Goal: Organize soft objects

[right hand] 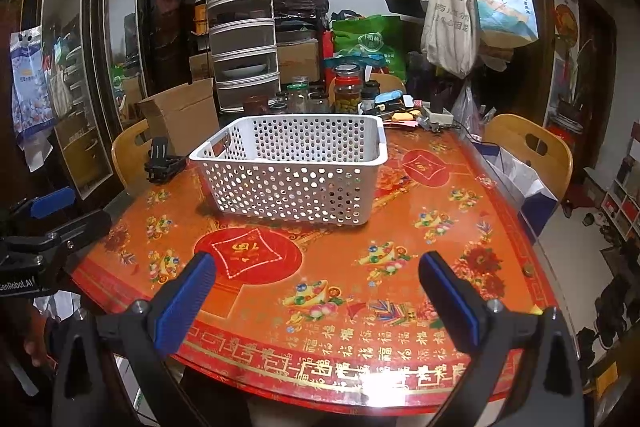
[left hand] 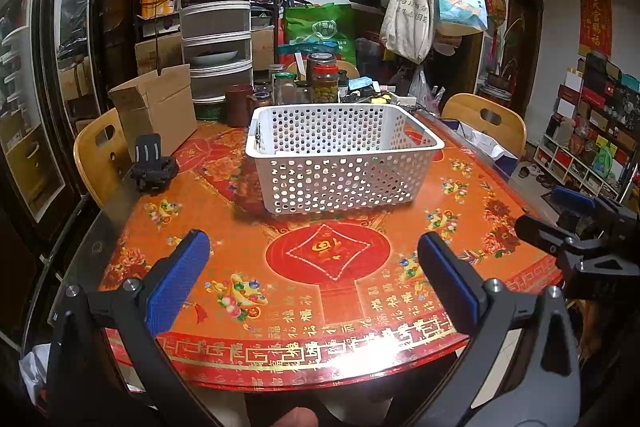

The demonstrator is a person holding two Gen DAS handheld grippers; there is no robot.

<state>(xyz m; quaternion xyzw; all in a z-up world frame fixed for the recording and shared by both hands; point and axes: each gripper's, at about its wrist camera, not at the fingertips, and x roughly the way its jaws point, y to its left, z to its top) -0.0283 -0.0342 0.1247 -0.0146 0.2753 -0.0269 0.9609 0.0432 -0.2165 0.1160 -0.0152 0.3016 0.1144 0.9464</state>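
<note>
A white perforated plastic basket (left hand: 340, 163) stands in the middle of the red patterned table (left hand: 320, 267); it also shows in the right wrist view (right hand: 292, 171). I cannot see anything lying in it. No soft object shows on the table. My left gripper (left hand: 312, 275) is open and empty above the table's near edge, well short of the basket. My right gripper (right hand: 316, 291) is open and empty too, near the same edge. The right gripper shows at the right of the left wrist view (left hand: 580, 227), and the left gripper at the left of the right wrist view (right hand: 44, 223).
A black clamp stand (left hand: 154, 167) sits at the table's left. A cardboard box (left hand: 156, 107), jars (left hand: 324, 79) and stacked food covers (left hand: 218, 19) crowd the far side. Wooden chairs (left hand: 486, 119) flank the table. Bags hang from a coat rack (left hand: 416, 7).
</note>
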